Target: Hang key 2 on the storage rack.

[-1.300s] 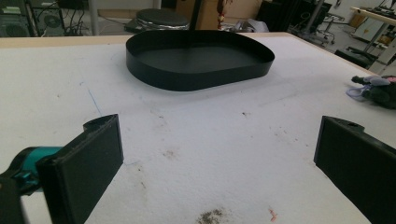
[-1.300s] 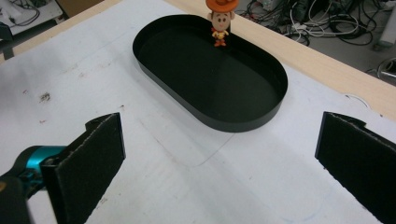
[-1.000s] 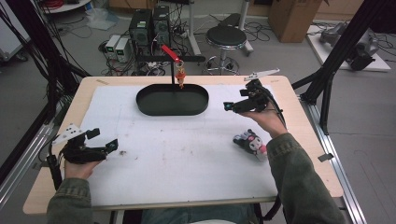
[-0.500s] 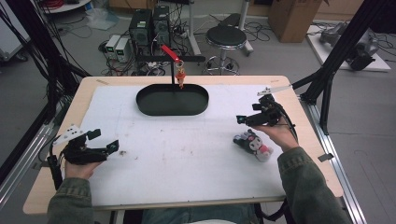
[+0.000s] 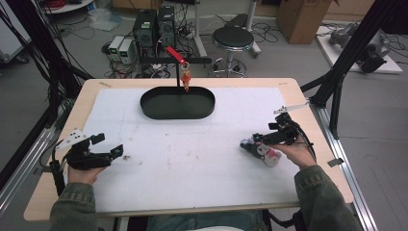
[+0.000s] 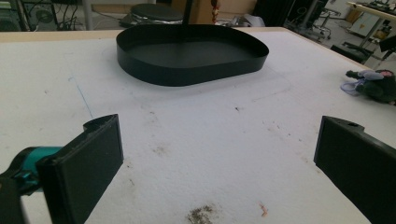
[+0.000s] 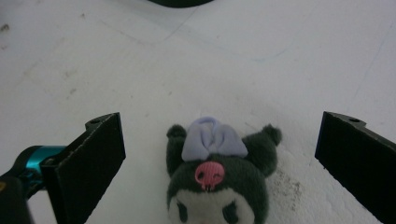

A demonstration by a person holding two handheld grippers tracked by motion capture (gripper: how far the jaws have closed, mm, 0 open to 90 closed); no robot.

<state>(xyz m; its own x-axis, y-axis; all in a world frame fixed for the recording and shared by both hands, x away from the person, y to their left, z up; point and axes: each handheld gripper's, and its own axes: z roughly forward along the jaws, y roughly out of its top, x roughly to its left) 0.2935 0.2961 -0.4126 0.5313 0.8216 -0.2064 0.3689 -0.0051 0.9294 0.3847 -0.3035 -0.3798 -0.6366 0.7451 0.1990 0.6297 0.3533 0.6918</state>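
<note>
Right gripper [image 5: 255,139]: held low at the right side of the table, over the plush toy; jaws spread wide and holding nothing, as the right gripper view shows.
Plush toy [image 7: 217,177]: lies flat on the white mat [image 5: 192,159] directly between the right gripper's jaws, apart from both pads. Dark head with lilac bow and pink mark; the bow points away from the gripper along the jaw line. Body is cut off at the lower edge of that view, so its full long axis cannot be told there.
Deciding relation: the toy sits centred in the gap, slightly nearer the left-hand pad in that view. In my judgement a short descent and a close would take it across the head.
Nearer hand: the right, plainly; the toy lies well apart from the left gripper.
Left gripper [image 5: 113,151]: rests at the near left of the mat, jaws wide, empty, pointing toward the tray.
Open room: bare mat all round the toy; the table's right edge [image 5: 332,159] is near, so any sideways slip that way carries some risk.
Black tray [image 5: 178,113]: oval, empty, at the far middle, well apart from the toy, with clear mat between.
Stand with hanging orange charm [image 5: 186,77]: just behind the tray's far rim.
</note>
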